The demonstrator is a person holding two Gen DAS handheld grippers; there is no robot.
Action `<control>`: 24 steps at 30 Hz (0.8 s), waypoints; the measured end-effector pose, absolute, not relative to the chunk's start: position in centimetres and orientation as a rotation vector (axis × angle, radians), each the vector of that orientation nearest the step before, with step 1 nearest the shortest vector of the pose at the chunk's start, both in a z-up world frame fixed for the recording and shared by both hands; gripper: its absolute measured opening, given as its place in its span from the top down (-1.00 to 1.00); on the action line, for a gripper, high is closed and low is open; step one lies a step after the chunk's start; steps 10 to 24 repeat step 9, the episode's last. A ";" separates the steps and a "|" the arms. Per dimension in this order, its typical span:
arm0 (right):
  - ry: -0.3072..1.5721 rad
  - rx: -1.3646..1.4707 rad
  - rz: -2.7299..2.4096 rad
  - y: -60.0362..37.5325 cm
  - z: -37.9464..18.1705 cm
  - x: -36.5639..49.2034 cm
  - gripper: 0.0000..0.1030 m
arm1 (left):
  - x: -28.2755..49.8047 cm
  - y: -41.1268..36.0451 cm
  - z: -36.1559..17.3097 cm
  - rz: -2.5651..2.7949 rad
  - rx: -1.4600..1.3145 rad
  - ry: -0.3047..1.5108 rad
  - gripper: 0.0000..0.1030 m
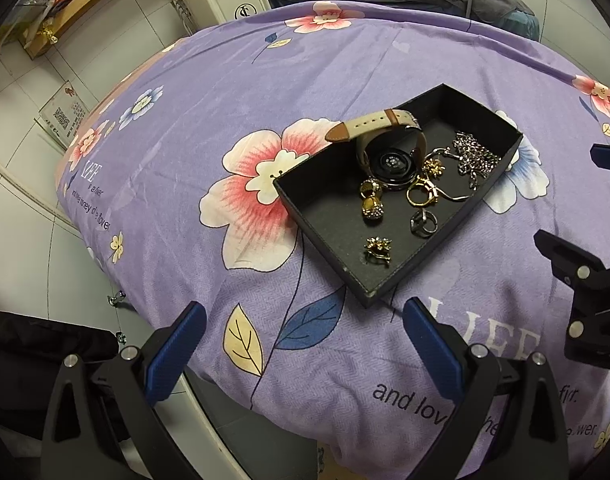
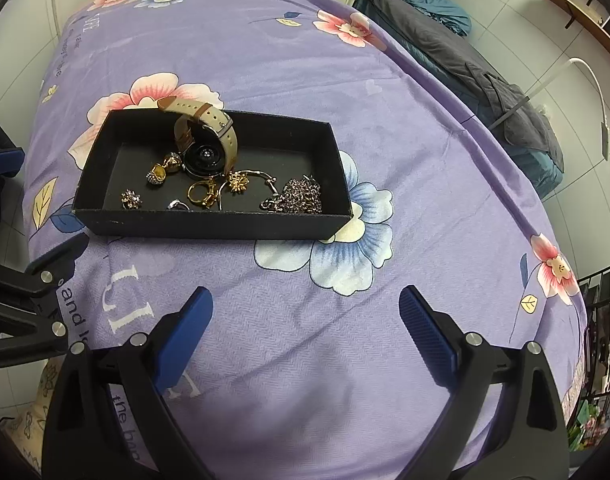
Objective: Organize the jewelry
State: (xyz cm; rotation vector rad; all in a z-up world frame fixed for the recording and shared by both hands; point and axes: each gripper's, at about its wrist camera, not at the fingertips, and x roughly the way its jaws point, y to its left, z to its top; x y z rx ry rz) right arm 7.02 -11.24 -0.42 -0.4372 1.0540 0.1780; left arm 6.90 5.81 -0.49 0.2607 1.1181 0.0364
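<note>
- Your left gripper (image 1: 305, 320) is spread wide and holds nothing, hovering over the sheet (image 1: 225, 120) near the tray (image 1: 389, 280).
- Your right gripper (image 2: 305, 312) is likewise released and empty.
- The watch (image 1: 389, 160), rings (image 1: 423, 194), earrings (image 1: 379, 249) and chain (image 1: 475, 156) all lie in the tray.
</note>
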 end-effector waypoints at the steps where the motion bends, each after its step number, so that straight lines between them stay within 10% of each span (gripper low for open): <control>1: 1.054 -0.437 0.178 -11.2 -0.4 7.0 -0.81 | 6.9 5.9 -0.5 0.035 0.257 1.120 -0.89; 24: 1.051 -0.437 0.182 -11.1 -0.4 6.9 -0.81 | 7.0 5.8 -0.5 0.029 0.255 1.128 -0.88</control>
